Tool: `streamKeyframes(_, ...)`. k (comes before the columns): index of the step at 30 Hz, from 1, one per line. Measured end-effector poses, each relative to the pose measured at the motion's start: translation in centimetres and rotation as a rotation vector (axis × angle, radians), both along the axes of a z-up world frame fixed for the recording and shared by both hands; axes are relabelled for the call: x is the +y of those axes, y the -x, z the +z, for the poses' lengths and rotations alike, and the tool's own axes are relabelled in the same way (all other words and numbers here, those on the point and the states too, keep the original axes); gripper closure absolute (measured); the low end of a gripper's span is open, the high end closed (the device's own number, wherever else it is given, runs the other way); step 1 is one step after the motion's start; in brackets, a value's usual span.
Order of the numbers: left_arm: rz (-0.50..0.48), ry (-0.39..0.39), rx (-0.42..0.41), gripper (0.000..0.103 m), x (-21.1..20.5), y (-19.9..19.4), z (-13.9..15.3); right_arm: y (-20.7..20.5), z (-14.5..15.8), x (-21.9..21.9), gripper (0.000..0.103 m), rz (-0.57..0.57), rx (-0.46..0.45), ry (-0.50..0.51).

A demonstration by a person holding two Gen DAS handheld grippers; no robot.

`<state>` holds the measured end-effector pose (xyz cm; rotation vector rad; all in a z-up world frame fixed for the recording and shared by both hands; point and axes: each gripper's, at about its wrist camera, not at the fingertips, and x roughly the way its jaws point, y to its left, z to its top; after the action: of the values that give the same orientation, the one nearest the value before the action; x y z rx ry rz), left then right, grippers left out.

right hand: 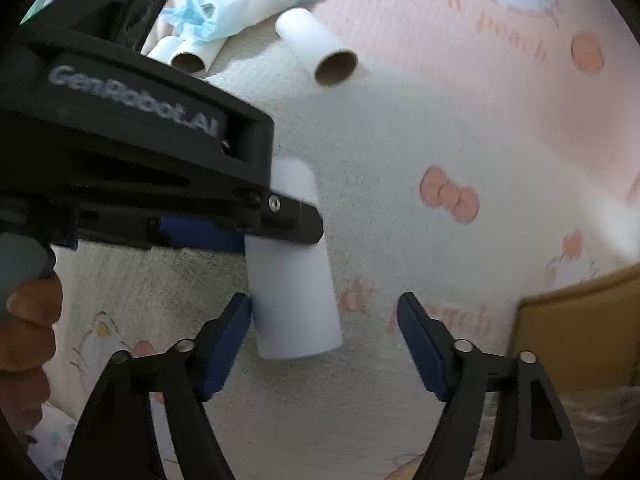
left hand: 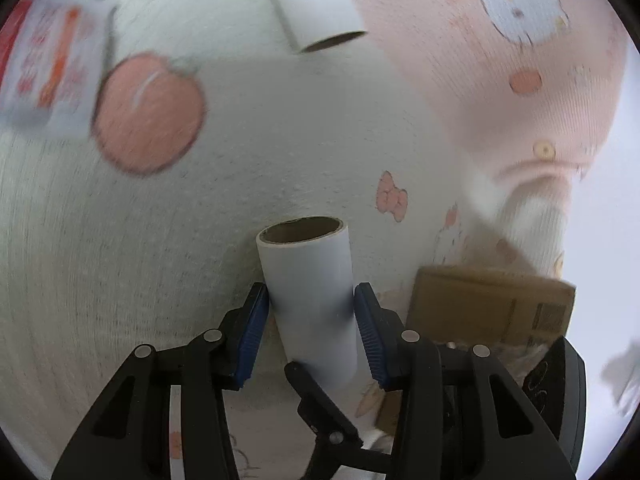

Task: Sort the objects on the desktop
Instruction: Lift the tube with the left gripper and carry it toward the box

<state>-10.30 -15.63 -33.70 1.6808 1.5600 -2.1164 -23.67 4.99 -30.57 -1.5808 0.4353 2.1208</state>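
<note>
Cream and pink cloth printed with peaches, bows and a cartoon cat covers the whole work surface. On it, the left gripper has its blue pads set against both sides of a white cardboard tube, whose open brown end points away from the camera; the grip looks closed on the tube, though motion blur makes the contact on the right pad hard to confirm. The right wrist view shows the same tube from the side, with the left gripper's black body crossing over its upper part and a hand behind it. The right gripper is spread wide, its left pad just beside the tube and its right pad well apart from it, holding nothing. Farther off lies a second white tube, with a third tube near it, partly under a pale blue plastic packet. A brown cardboard box sits to the right of the grippers, and a white and orange printed carton lies at the far left.
</note>
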Motion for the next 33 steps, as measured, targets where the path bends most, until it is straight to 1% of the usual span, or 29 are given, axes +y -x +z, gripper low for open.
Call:
streamKeyframes(2,-0.024,0.022,0.011,0.055,0.3,0.4,0.2,-0.3,-0.1,0.2,0.058,-0.019,0.036,0.064)
streamKeyframes(3,-0.034,0.033,0.010,0.056,0.4,0.4,0.3,-0.4,-0.1,0.2,0.060,-0.034,0.049,0.093)
streamKeyframes(8,-0.068,0.082,0.028,0.056,1.1,0.6,1.2,-1.1,-0.1,0.0,0.061,-0.098,0.087,0.123)
streamKeyframes(12,-0.107,0.107,0.077,0.057,1.4,0.5,3.5,-1.8,1.0,-0.6,0.061,-0.140,0.133,0.104)
streamKeyframes(15,-0.137,0.126,0.120,0.057,1.7,0.6,5.5,-2.7,2.7,-1.0,0.061,-0.192,0.191,0.098)
streamKeyframes(19,-0.175,0.142,0.195,0.057,2.6,1.3,9.5,-3.6,5.7,-1.7,0.061,-0.223,0.245,0.052)
streamKeyframes(22,-0.178,0.151,0.266,0.057,3.5,1.7,12.6,-4.6,9.1,-2.6,0.061,-0.239,0.306,-0.026)
streamKeyframes(26,-0.168,0.184,0.351,0.057,4.9,1.7,16.2,-5.6,12.9,-3.5,0.061,-0.251,0.343,-0.149)
streamKeyframes(28,-0.178,0.209,0.395,0.057,5.9,1.8,18.1,-6.2,14.6,-3.8,0.061,-0.260,0.363,-0.195)
streamKeyframes(31,-0.211,0.242,0.457,0.057,7.9,2.4,20.7,-7.4,16.6,-4.0,0.061,-0.276,0.404,-0.238)
streamKeyframes(33,-0.226,0.255,0.487,0.057,8.9,2.9,22.1,-8.4,18.0,-4.1,0.061,-0.283,0.420,-0.277)
